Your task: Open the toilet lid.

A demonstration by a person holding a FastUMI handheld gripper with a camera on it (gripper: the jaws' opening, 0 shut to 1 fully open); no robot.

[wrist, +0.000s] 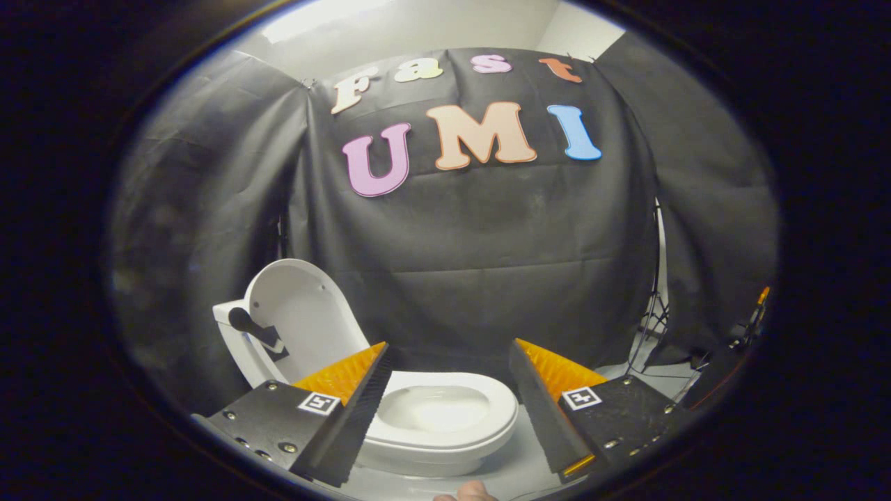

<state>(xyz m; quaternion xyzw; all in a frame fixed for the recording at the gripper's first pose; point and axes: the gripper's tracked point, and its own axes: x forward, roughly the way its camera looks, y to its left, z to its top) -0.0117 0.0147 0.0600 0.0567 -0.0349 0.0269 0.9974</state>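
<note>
Hovering with its fingers spread wide apart and gripping nothing, the gripper [445, 376] faces a small white toilet [445, 424]. The bowl shows in the gap between the fingers, just ahead of them. The toilet lid [303, 323] stands raised at the far left, leaning back against the black cloth wall [487, 236]. A black handle [254, 327] sticks out from the lid's left side. A fingertip [473, 492] shows near, below the bowl.
</note>
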